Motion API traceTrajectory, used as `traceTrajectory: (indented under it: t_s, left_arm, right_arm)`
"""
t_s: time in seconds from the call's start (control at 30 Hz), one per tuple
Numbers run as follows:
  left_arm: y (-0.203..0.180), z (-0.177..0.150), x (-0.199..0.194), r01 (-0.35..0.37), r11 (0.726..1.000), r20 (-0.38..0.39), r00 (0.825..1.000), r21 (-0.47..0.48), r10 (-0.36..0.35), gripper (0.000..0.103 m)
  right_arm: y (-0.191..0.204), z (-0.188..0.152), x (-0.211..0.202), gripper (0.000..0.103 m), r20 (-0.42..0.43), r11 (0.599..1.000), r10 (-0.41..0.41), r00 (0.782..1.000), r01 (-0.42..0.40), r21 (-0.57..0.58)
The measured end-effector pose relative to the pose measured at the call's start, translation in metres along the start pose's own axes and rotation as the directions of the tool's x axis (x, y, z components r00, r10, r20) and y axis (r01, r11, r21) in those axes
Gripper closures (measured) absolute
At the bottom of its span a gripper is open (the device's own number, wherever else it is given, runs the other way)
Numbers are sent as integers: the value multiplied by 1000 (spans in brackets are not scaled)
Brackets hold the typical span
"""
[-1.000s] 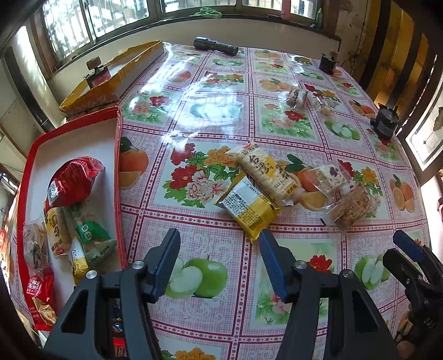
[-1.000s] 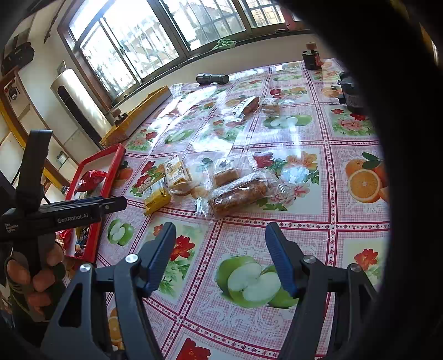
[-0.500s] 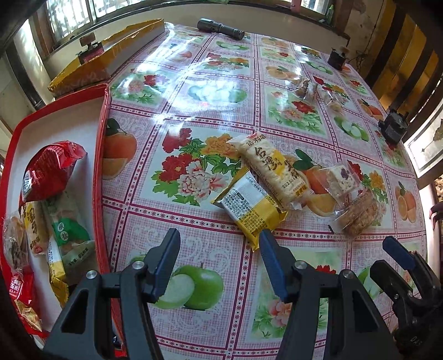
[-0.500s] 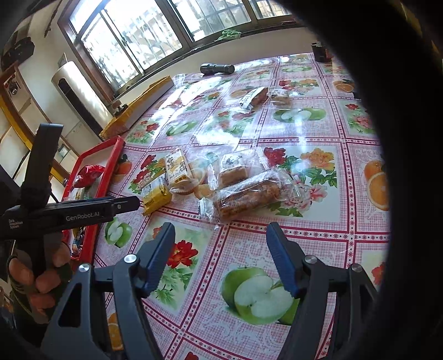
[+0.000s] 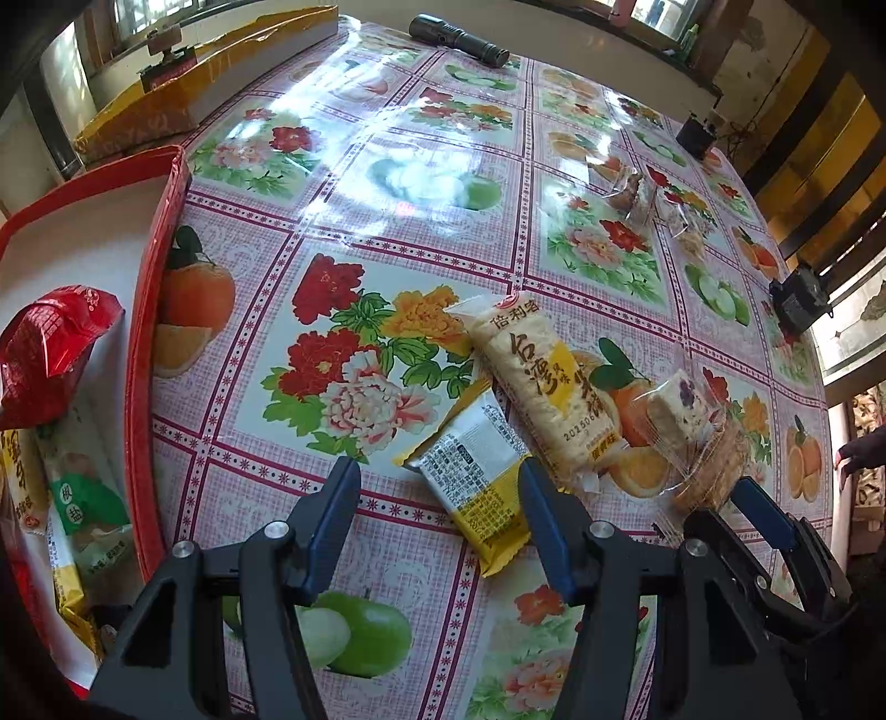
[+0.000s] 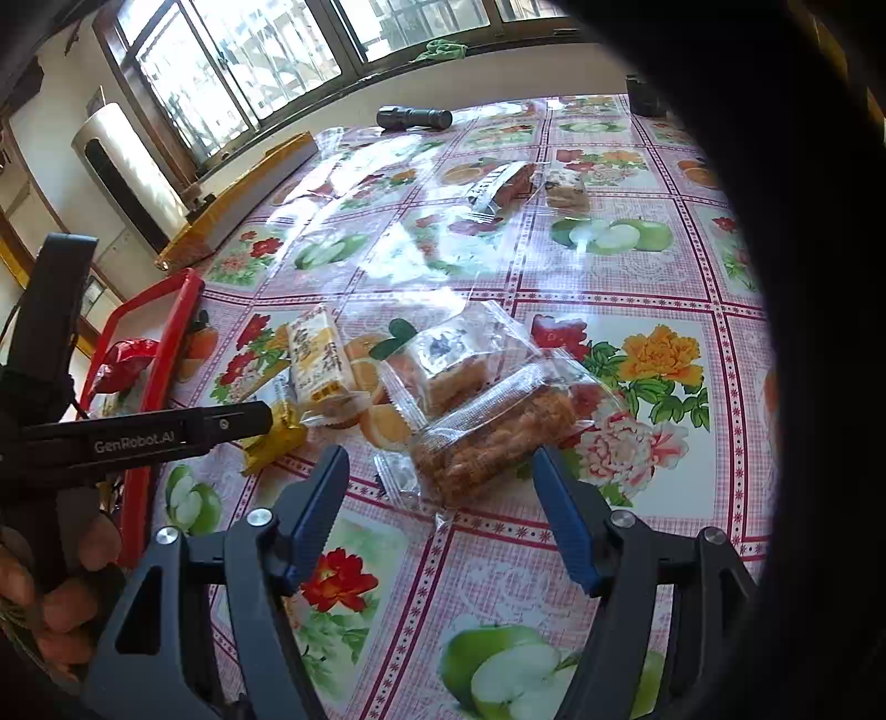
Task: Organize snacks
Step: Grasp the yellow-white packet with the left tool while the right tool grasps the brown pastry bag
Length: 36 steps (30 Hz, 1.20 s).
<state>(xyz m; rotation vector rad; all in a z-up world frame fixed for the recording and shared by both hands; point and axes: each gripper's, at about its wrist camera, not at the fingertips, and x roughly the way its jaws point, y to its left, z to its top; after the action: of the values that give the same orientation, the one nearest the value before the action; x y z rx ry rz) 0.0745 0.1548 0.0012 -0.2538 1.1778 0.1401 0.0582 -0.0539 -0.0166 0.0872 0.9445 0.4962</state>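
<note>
The red tray (image 5: 138,399) at the left holds a red bag (image 5: 44,349) and several other packets. The left gripper (image 5: 437,520), jaws spread, is lined up on the yellow packet (image 5: 476,482) lying on the tabletop (image 5: 421,183); it should straddle the packet's width before closing. The right gripper (image 6: 443,515), jaws spread, hovers at the clear-wrapped pastry (image 6: 493,437).

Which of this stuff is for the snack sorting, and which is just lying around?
For the job:
yellow snack pack
rice cracker pack
clear-wrapped pastries
red tray

Lying about:
flashlight
yellow box
</note>
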Motion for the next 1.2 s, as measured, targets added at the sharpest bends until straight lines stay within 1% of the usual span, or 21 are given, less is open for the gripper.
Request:
traceTrajectory:
  t_s: [0.1, 0.17, 0.23, 0.27, 0.3, 0.33, 0.4, 0.47, 0.53, 0.67, 0.73, 0.77, 0.8, 0.87, 0.9, 0.93, 1.0, 1.1, 1.2]
  left_arm:
    - [-6, 3, 2, -9, 999, 14, 1000, 40, 9, 43]
    - [-6, 2, 1, 3, 997, 13, 1000, 74, -4, 43]
    - [-2, 0, 1, 33, 996, -2, 999, 85, -33, 42]
    - [1, -1, 1, 43, 996, -9, 999, 80, -43, 39]
    - [4, -2, 2, 50, 996, -16, 999, 68, -49, 36]
    - [7, -3, 3, 58, 997, -23, 998, 45, -57, 34]
    - [14, -2, 5, 75, 997, -38, 996, -19, -76, 31]
    - [17, -1, 5, 55, 996, -42, 997, -69, -58, 31]
    - [21, -2, 4, 62, 990, -57, 996, -124, -69, 31]
    - [31, -11, -1, 23, 969, -49, 998, -248, -36, 31]
    - [30, -12, -1, -13, 959, -49, 999, -283, -1, 31]
    - [29, -12, -1, -19, 955, -55, 999, -296, 3, 30]
    - [28, -11, -1, -3, 951, -58, 998, -308, -16, 30]
    - [24, -8, 0, 55, 942, -63, 995, -332, -80, 30]
    - [22, -7, 1, 70, 939, -66, 993, -336, -98, 30]
    - [19, -6, 2, 68, 940, -67, 993, -334, -96, 30]
    - [14, -4, 4, 34, 948, -59, 997, -318, -56, 30]
    - [7, 1, 8, 1, 954, -54, 998, -300, -18, 26]
    - [-5, 4, 12, -32, 967, -50, 999, -253, 20, 25]
  right_arm:
    - [-2, 4, 9, 33, -13, 999, -42, 999, 42, -13]
    - [-5, 6, 11, 33, -7, 999, -37, 999, 37, -7]
    - [-7, 10, 12, 33, -9, 1000, -24, 1000, 24, 9]
    - [-8, 11, 12, 33, -9, 1000, -15, 1000, 15, 13]
    - [-7, 11, 12, 33, -10, 1000, -9, 1000, 9, 14]
    - [-5, 12, 14, 33, -12, 1000, -15, 1000, 15, 8]
    - [-2, 13, 17, 33, -6, 999, -38, 999, 37, -12]
    - [1, 15, 21, 33, -2, 997, -64, 998, 64, -34]
    - [3, 17, 23, 33, -1, 996, -81, 997, 81, -47]
    - [0, 19, 24, 33, 2, 996, -78, 997, 78, -47]
    - [-1, 19, 24, 33, 5, 996, -73, 997, 73, -42]
    - [0, 20, 24, 33, 5, 996, -73, 997, 73, -43]
    - [0, 20, 25, 33, 5, 996, -72, 997, 72, -44]
    - [-1, 21, 25, 33, 3, 997, -64, 998, 64, -42]
    - [-1, 22, 25, 33, 2, 997, -58, 998, 58, -41]
    - [-1, 22, 25, 33, 2, 998, -54, 999, 55, -41]
    - [-2, 22, 25, 33, 1, 998, -50, 999, 50, -40]
    - [-3, 22, 25, 33, 1, 998, -43, 999, 43, -39]
    - [-3, 23, 26, 33, 1, 998, -42, 999, 42, -45]
